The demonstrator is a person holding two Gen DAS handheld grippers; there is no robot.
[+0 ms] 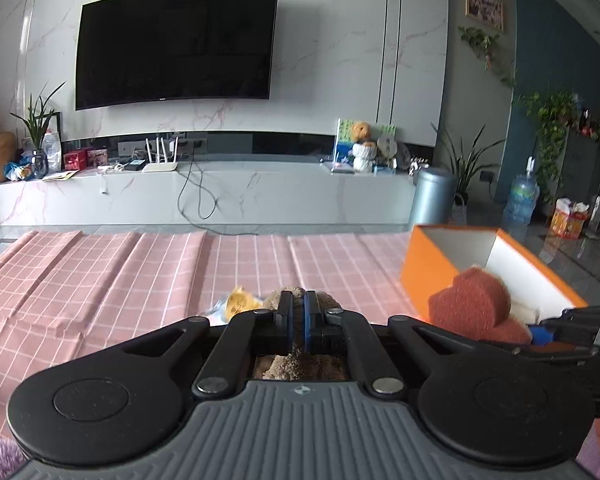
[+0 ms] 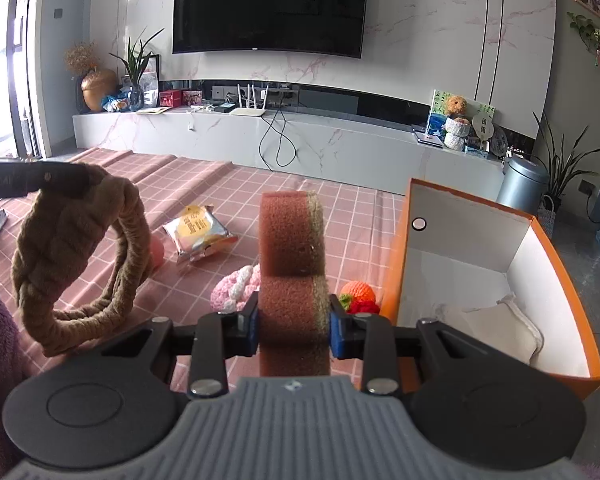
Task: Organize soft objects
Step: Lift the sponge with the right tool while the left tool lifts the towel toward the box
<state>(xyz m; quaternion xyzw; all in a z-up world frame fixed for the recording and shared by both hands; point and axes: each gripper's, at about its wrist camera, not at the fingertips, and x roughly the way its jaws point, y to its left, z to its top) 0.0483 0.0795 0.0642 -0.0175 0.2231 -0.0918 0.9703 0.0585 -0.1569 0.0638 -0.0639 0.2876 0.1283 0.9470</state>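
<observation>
My left gripper (image 1: 299,320) is shut on a tan braided rope ring (image 1: 296,364). In the right wrist view the ring (image 2: 80,256) hangs in the air from the left gripper (image 2: 80,178) at the upper left. My right gripper (image 2: 293,328) is shut on a brown sponge block (image 2: 292,280) with a tan scouring side, held upright above the pink checked cloth (image 2: 340,216). From the left wrist view the sponge (image 1: 472,304) and right gripper (image 1: 548,330) sit in front of the open orange box (image 1: 432,264). The same box (image 2: 396,264) holds a white cushion (image 2: 500,328).
On the cloth lie a yellow snack packet (image 2: 198,232), a pink ball (image 2: 157,252), a pink crochet piece (image 2: 236,284) and an orange and red crochet toy (image 2: 360,296). Behind are a TV cabinet (image 2: 340,140), a grey bin (image 2: 520,184) and plants.
</observation>
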